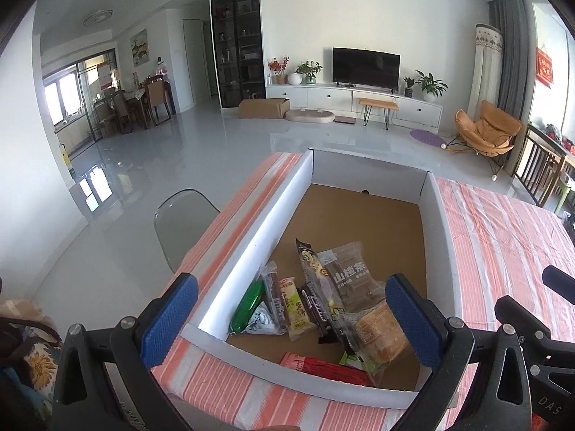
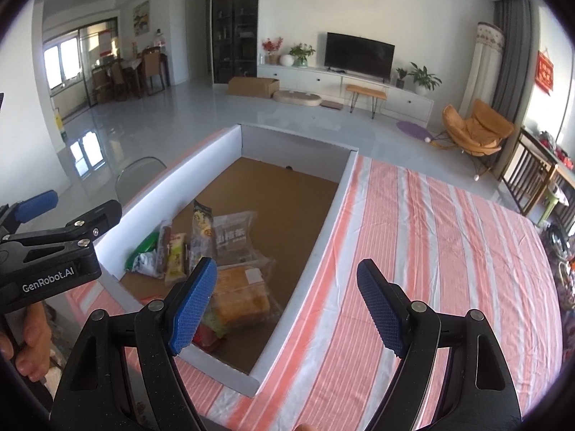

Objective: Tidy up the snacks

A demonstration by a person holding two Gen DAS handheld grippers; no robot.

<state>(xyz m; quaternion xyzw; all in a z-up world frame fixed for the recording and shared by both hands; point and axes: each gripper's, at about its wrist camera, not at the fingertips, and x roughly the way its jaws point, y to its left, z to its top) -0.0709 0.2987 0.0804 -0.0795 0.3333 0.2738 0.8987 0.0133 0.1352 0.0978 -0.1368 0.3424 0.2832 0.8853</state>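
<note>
Snacks (image 1: 323, 298) lie heaped in the near end of a shallow white-walled box (image 1: 251, 237) with a brown cardboard floor, its far half bare. The box sits on a table under a striped cloth (image 2: 431, 251) of salmon and white bands, slightly wrinkled. Among the packets are a glossy green tube (image 1: 248, 305) against the box's left wall, a pale yellow-green bar (image 1: 293, 305) beside it, a clear bag with dark printed characters (image 1: 350, 276) toward the box's middle, a wrapped orange-brown cake (image 1: 381, 334) below that, and a flat red packet (image 1: 323, 366) by the near wall.

The left gripper (image 1: 291, 319) hangs over the box's near end, its blue dimpled pads spread wide with nothing pinched; one pad stands outside the left wall, the other over the cake. The right gripper (image 2: 287, 305) is likewise wide apart and empty, straddling the box's right wall. A grey translucent chair (image 1: 179, 222) stands left of the box.
</note>
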